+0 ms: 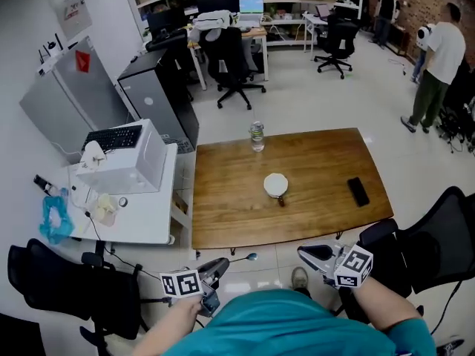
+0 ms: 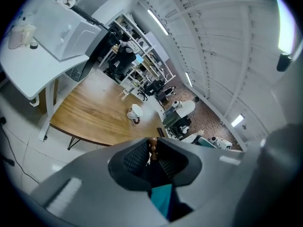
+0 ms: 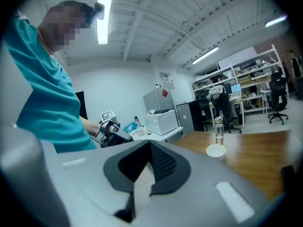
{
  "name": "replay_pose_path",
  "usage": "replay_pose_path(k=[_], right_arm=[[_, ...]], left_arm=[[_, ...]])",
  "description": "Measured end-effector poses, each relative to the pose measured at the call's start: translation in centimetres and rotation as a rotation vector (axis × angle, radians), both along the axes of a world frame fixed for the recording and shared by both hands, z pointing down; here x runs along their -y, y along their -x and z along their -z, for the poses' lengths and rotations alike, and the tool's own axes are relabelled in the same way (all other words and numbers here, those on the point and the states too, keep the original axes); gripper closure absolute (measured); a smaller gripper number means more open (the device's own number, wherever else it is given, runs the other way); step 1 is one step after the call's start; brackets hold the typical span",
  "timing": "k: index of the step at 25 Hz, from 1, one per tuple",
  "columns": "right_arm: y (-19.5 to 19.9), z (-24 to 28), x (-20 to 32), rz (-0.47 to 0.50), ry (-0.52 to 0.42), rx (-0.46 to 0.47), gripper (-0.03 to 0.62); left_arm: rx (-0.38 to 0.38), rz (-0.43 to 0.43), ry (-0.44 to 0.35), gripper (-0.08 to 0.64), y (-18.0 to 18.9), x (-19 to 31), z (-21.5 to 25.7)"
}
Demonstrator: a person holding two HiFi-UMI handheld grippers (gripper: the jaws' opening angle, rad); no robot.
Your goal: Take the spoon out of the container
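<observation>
Currently, the left gripper [image 1: 223,264] is closed down to a narrow gap on a slim utensil. In the left gripper view a small brown, rounded section sits pinched between the jaw tips. In the head view a thin stem with a pale oval end projects forward from those tips. By its shape it reads as the spoon [image 1: 245,258]; finer detail cannot be made out.

The right gripper [image 1: 304,252] has its jaws closed tip to tip, with nothing between them.

Both grippers are held close to the person's teal shirt, above the pale floor and well short of the near edge of the wooden table [image 1: 223,213]. The spoon is thus over the floor, well apart from the container.

The container [image 1: 275,185], white and round, stands upright near the middle of the table. A short dark-brown piece [image 1: 280,200] touches its near rim; what it is cannot be told.

A clear water bottle [image 1: 257,136] stands upright at the far edge, behind the container. A black phone [image 1: 358,191] lies flat to the container's right, well apart from it.

Left of the table, a white side table [image 1: 148,225] carries a white microwave [image 1: 137,170] with a black keyboard [image 1: 113,137] on top.
</observation>
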State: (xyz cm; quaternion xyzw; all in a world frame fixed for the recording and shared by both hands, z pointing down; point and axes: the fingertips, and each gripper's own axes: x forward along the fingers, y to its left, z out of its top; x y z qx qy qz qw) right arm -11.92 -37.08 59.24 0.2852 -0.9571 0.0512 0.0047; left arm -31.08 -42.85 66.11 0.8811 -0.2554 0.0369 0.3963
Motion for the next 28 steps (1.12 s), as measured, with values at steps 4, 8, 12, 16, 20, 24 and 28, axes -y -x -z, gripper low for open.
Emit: replay_pose_path(k=[4, 8, 12, 16, 20, 24, 28], right_arm=[[-1.4, 0.5, -6.9, -0.046, 0.016, 0.064, 0.591], [-3.9, 1.5, -12.9, -0.026, -0.016, 0.110, 0.591], [-8.5, 2.2, -20.0, 0.037, -0.055, 0.121, 0.591], [-14.7, 2.8, -26.6, 0.097, -0.070, 0.138, 0.591], [-18.9, 2.9, -30.9, 0.133, -0.072, 0.115, 0.591], [-20.8, 2.2, -34.3, 0.144, -0.076, 0.131, 0.591], [-19.1, 2.7, -37.4, 0.138, -0.095, 0.139, 0.591]], left_arm=[[-0.037, -0.064, -0.067, 0.509, -2.0, -7.3, 3.4], [-0.006, -0.016, -0.082, 0.509, -4.6, -13.0, 4.1], [-0.021, 0.037, -0.081, 0.509, -9.6, -20.3, 3.4], [-0.053, 0.106, -0.107, 0.509, -16.1, -26.8, 4.0], [-0.062, 0.128, -0.071, 0.509, -21.0, -31.8, 4.2], [-0.036, 0.141, -0.099, 0.509, -22.7, -36.0, 4.2], [-0.053, 0.149, -0.111, 0.509, -20.4, -39.0, 4.4]])
